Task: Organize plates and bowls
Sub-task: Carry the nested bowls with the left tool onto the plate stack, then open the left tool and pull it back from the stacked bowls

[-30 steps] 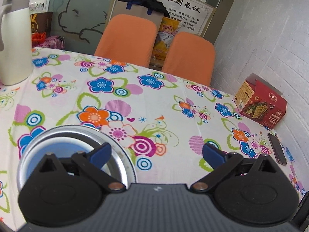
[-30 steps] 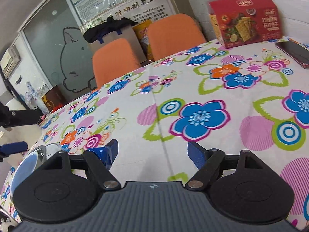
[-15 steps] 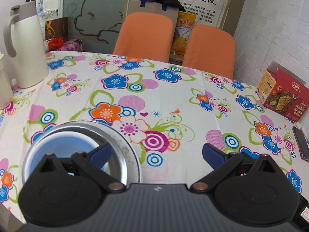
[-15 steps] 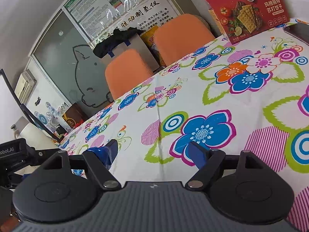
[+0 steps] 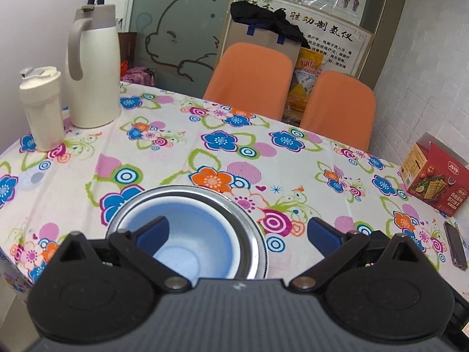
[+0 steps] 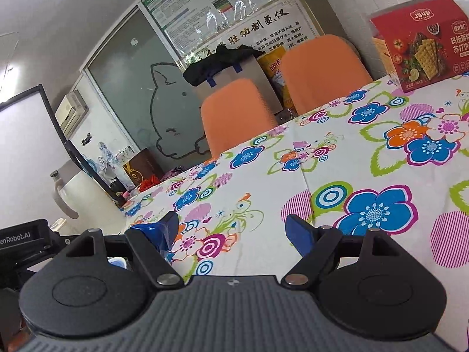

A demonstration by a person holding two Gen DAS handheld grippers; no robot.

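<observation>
Left hand-held gripper: fingers spread wide, nothing between them; its left fingertip hangs over the bowl, its right one over bare cloth.
Right hand-held gripper: fingers apart, gripping nothing, having just been opening a little; only flowered cloth lies between them.
Blue bowl: one, nested inside the metal plate, also one; the stack sits at the near left of the surface, under the left gripper.
Writing, near: "enRobot.AI" in white on a black device at the left edge of the right wrist view only.
Phone: one, dark, lying flat at the right edge; left view only.
Cracker box: one, red, Chinese print; its small print is too fine to read.
Tumbler: one, cream, lidded; left view only.
Jug: one, cream, just beside the tumbler; in the right view only partly seen.
Chairs: two, orange, behind the surface.
Far wall: a poster with large Chinese characters, and a cat outline on frosted glass.
</observation>
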